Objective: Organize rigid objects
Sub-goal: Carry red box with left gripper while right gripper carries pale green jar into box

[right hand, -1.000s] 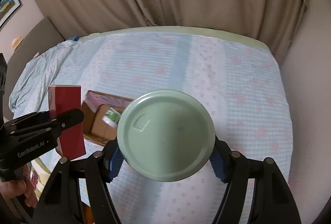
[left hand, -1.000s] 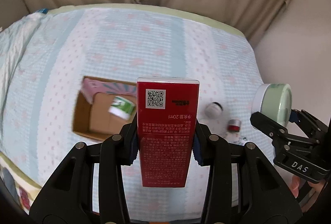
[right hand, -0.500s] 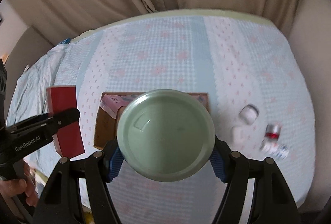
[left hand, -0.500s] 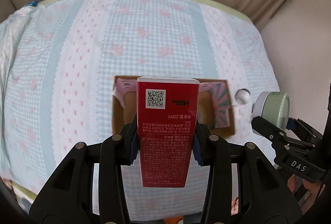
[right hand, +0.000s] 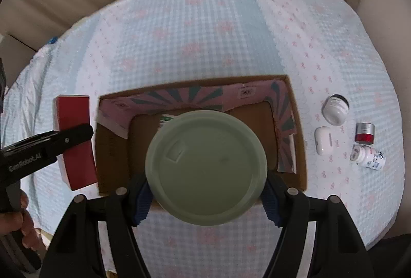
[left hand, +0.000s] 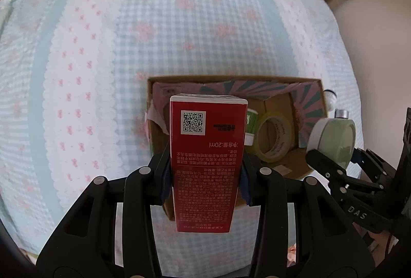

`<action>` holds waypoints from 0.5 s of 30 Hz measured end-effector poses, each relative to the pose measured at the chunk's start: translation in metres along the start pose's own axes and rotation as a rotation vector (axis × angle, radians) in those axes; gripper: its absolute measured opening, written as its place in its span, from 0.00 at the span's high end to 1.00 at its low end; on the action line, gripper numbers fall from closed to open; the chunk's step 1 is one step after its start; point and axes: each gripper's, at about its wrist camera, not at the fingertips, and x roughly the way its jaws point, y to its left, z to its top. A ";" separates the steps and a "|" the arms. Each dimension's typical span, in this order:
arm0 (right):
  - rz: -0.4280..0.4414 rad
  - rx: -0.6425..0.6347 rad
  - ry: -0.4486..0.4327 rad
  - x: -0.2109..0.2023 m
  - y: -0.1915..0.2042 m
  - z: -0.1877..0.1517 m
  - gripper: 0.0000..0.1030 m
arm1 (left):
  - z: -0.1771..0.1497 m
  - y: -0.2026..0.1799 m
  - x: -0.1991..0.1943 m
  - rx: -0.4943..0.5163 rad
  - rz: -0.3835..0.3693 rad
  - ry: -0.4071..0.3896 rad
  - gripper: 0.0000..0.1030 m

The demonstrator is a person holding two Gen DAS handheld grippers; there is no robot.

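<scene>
The red carton [left hand: 206, 165] is clamped upright between the blue pads of the left claw [left hand: 205, 175], printed face with a QR code toward the camera. It is held above the near left part of the cardboard box [left hand: 312, 81]; in the right wrist view the same red carton [right hand: 74, 139] appears just beside the outer left wall of the cardboard box [right hand: 298, 129], with a finger of the left claw [right hand: 48, 142] crossing its side.

The green jar [right hand: 206, 167] is gripped at its sides by the right claw [right hand: 206, 197], flat round end toward the camera. It is held over the middle of the box opening and hides most of the box floor. In the left wrist view the green jar [left hand: 334, 142] shows its white rim and sits at the right edge of the box, held by the right claw [left hand: 331, 162].

Box contents visible: a roll of clear tape [left hand: 273, 139] on the floor, a white and green container [left hand: 250, 125] partly hidden behind the carton, and pink patterned inner flaps.

The box rests on a bed covered by a sheet [right hand: 205, 34] in pale blue check with pink motifs. On the sheet to the right of the box, apart from it, lie a white jar [right hand: 335, 109], a white earbud case [right hand: 323, 140], a small red and silver jar [right hand: 364, 133] and a white pill bottle [right hand: 368, 157] on its side.

A person's hand [right hand: 19, 221] grips the left claw's handle at the lower left edge.
</scene>
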 end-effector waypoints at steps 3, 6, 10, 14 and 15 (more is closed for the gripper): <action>-0.008 0.013 0.026 0.021 -0.006 0.000 0.36 | 0.003 -0.003 0.025 0.018 -0.001 0.045 0.63; -0.010 0.033 0.055 0.038 -0.012 -0.001 0.36 | 0.007 -0.007 0.046 0.036 0.010 0.086 0.63; -0.017 0.016 0.081 0.054 -0.015 0.000 0.35 | 0.010 -0.009 0.063 0.052 0.028 0.114 0.63; -0.020 -0.010 0.092 0.064 -0.014 0.003 0.35 | 0.016 -0.010 0.073 0.078 0.038 0.129 0.63; -0.021 -0.009 0.091 0.066 -0.013 0.004 0.35 | 0.016 -0.012 0.074 0.090 0.043 0.127 0.63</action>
